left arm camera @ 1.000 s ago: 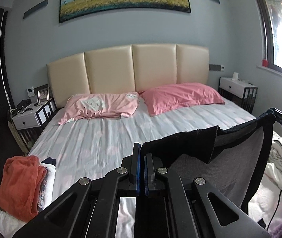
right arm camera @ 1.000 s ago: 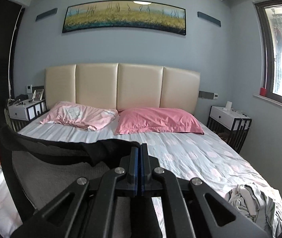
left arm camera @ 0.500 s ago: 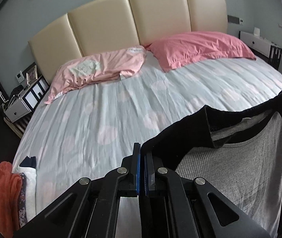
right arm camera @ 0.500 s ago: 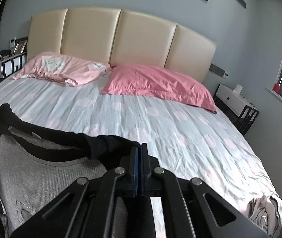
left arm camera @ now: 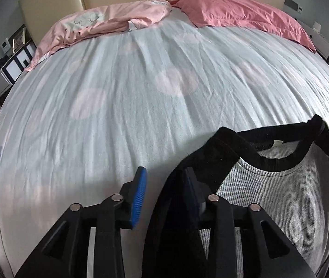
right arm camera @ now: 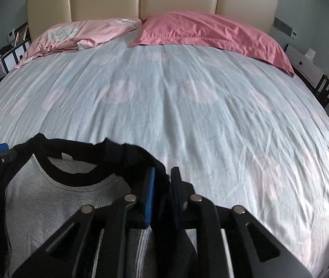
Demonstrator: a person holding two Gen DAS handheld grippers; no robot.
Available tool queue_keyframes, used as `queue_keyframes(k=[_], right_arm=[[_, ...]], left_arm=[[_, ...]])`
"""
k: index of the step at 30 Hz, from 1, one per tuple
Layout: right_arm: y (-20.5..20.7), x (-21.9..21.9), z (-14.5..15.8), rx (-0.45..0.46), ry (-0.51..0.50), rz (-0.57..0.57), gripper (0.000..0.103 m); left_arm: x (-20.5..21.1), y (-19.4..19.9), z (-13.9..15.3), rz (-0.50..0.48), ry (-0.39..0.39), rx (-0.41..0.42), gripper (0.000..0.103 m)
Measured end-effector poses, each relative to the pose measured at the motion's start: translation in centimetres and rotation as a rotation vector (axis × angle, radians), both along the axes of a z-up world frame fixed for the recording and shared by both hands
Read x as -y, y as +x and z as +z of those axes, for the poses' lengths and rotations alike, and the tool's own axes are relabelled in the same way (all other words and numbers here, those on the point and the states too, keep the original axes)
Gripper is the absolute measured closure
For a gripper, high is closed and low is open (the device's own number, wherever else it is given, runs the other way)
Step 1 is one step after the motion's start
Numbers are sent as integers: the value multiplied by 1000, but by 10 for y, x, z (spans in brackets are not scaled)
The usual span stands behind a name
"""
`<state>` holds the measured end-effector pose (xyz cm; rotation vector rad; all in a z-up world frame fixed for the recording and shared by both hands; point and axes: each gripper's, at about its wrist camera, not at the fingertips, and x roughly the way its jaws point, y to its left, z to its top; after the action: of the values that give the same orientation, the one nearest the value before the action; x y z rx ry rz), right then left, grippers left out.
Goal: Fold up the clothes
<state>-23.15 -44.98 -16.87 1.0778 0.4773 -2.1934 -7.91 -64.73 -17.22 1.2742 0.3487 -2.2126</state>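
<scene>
Grey top w/ black trim lies face-up at near edge of bed, neckline toward pillows. Left gripper at one shoulder, jaws spread; right gripper at other, jaws part-spread, cloth between.

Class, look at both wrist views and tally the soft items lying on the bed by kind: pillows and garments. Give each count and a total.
Pillows: 2, a pale pink pillow and a deeper pink pillow
Garments: 1, a grey shirt with black trim
Total: 3
</scene>
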Motion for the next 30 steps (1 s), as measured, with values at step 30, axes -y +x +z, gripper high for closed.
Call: queue_keyframes(k=[30], right_arm=[[210,-294,15,416,116,-62,75]], left_arm=[[-161,309,51,188,193,-54,55]])
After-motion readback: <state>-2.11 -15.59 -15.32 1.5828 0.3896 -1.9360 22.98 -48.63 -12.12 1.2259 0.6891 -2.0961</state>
